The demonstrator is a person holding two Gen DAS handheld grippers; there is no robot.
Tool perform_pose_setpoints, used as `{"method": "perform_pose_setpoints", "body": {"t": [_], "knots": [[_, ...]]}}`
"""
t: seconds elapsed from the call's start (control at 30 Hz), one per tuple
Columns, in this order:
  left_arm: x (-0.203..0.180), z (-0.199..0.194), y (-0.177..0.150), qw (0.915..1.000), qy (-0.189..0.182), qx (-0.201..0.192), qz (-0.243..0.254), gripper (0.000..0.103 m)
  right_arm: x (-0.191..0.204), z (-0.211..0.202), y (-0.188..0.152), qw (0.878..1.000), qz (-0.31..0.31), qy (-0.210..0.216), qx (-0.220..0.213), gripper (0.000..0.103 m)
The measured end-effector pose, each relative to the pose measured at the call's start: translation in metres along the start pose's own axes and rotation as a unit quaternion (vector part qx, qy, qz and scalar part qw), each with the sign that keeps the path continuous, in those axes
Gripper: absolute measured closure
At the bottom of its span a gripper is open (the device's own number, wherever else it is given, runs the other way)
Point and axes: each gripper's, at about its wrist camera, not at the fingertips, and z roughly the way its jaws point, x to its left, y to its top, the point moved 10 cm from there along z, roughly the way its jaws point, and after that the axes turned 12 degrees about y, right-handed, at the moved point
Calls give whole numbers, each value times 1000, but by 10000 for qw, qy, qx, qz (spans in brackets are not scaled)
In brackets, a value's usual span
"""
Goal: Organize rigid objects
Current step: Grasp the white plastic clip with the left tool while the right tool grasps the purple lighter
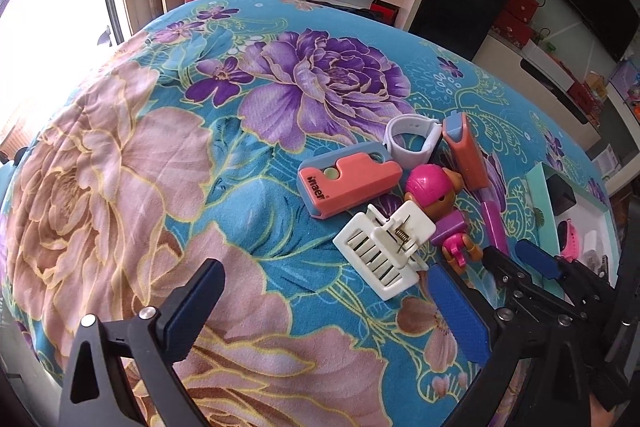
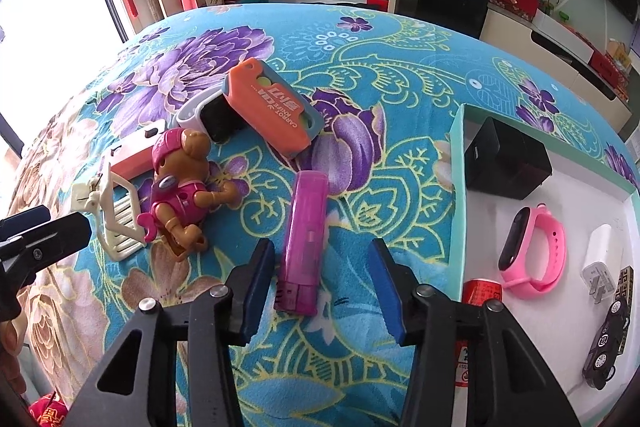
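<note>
A heap of small objects lies on the floral blanket: two orange-and-blue toy knife cases (image 1: 348,183) (image 2: 276,109), a white wristband (image 1: 410,141) (image 2: 192,113), a pink-capped bear figure (image 1: 444,211) (image 2: 182,183), a white hair clip (image 1: 384,249) (image 2: 116,223) and a purple lighter (image 2: 304,239) (image 1: 494,223). My right gripper (image 2: 320,285) is open, its jaws on either side of the lighter's near end. My left gripper (image 1: 328,311) is open and empty, just short of the hair clip.
A teal-rimmed white box (image 2: 458,163) (image 1: 540,211) sits at the right, holding a black cube (image 2: 506,163), a pink wristband (image 2: 534,251), a white charger (image 2: 600,263), a black toy car (image 2: 606,343) and a red can (image 2: 480,295). Shelves and cabinets stand beyond the bed.
</note>
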Motion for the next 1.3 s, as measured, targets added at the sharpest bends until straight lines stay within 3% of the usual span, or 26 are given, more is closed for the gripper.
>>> {"method": "perform_pose_setpoints", "body": {"t": [0.47,0.83,1.03,1.2,1.3], "knots": [[-22,21,-5,9998,88,-59,156,0,-1,1,1,10000,-28,-28,12,53],[-21,34,-2,9986,367,-239,287,16,-1,4,4,10000,-46,-80,-32,53],[-17,32,1,9983,401,-320,266,32,-1,5,5,10000,6,-69,-44,53],[-12,29,3,9984,371,-377,214,61,-4,2,4,9999,101,-104,-76,63],[-11,28,3,9985,356,-379,162,66,-6,1,4,9998,118,-129,-89,71]]}}
